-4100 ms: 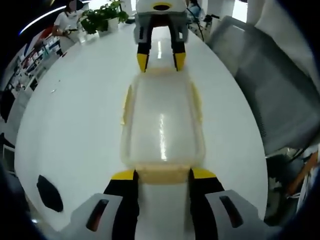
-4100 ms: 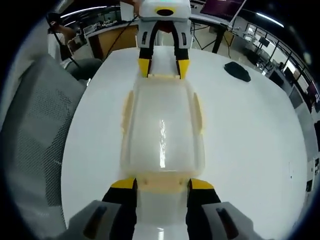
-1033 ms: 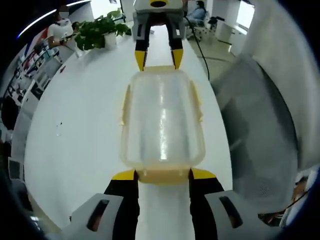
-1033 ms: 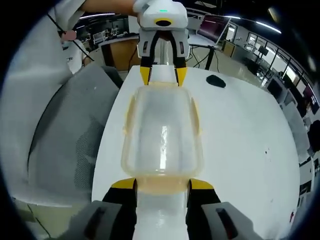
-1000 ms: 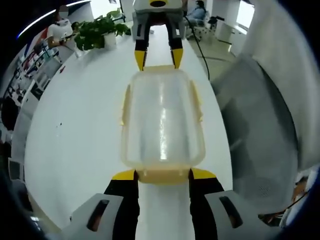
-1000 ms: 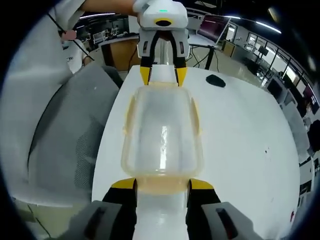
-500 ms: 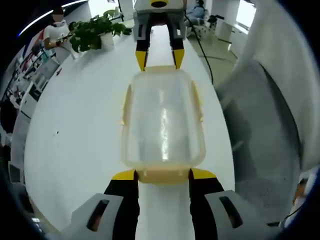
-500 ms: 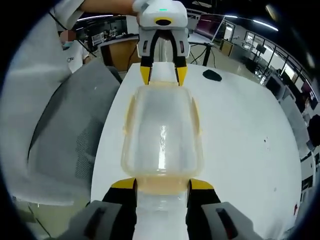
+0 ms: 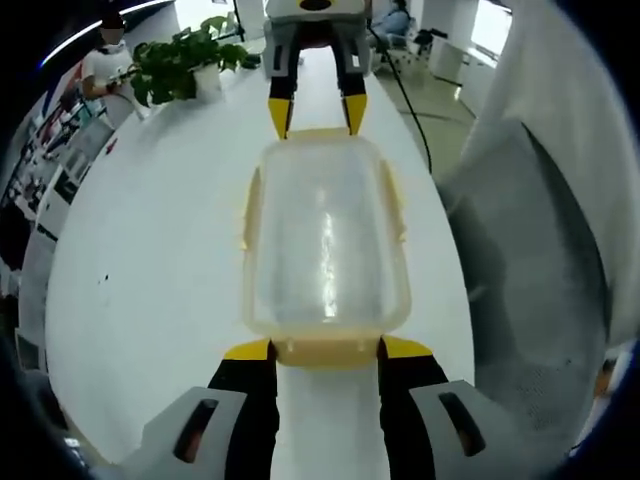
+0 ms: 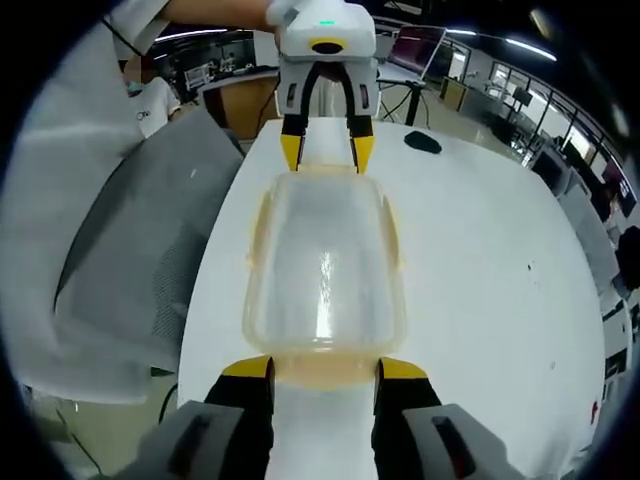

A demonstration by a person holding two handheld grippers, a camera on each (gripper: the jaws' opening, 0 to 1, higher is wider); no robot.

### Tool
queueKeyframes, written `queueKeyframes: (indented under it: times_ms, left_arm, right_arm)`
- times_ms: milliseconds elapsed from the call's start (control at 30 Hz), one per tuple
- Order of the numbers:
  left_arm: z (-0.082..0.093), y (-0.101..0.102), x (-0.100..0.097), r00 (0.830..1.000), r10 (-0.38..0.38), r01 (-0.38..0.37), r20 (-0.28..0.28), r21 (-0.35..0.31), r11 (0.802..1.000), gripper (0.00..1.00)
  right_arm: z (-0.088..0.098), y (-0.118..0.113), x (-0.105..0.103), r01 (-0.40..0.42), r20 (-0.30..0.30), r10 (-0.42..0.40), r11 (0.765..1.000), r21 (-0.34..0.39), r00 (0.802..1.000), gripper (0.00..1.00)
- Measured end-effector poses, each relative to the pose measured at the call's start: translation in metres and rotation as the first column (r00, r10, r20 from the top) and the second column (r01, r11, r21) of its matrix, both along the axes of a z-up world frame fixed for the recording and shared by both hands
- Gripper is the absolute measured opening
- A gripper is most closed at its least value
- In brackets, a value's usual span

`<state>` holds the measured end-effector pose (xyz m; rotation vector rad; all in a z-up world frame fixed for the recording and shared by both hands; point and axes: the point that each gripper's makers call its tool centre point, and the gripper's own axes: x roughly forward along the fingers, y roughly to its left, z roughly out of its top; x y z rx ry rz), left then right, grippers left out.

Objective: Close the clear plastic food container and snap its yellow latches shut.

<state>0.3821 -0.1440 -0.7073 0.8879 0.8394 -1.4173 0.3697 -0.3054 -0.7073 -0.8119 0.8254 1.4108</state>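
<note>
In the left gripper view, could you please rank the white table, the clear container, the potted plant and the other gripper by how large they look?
1. white table
2. clear container
3. right gripper and potted plant: they look about alike, and both sit far from the camera, so I would not rank them.

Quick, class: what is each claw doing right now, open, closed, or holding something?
Left claw: closed on one end of the food container.
Right claw: closed on the container's opposite end.
</note>
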Motion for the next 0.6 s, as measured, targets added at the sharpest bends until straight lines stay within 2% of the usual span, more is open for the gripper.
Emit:
queueKeyframes:
  times_ms: [267, 333, 600]
  left_arm:
    - [-0.005, -0.011, 0.002, 1.000, -0.011, 0.011, 0.009, 0.005, 1.000, 0.37]
    - [-0.006, -0.013, 0.004, 0.999, -0.019, 0.019, 0.027, 0.002, 1.000, 0.37]
    - [-0.013, -0.022, 0.005, 1.000, -0.008, 0.008, 0.020, 0.015, 1.000, 0.37]
  right_arm:
    - [-0.004, -0.011, 0.001, 0.003, 0.000, -0.003, 1.000, -0.004, 1.000, 0.37]
    - [-0.005, -0.013, 0.002, 0.009, -0.001, -0.009, 1.000, -0.004, 1.000, 0.37]
    - [-0.012, -0.021, 0.005, 0.007, 0.013, -0.007, 1.000, -0.023, 1.000, 0.37]
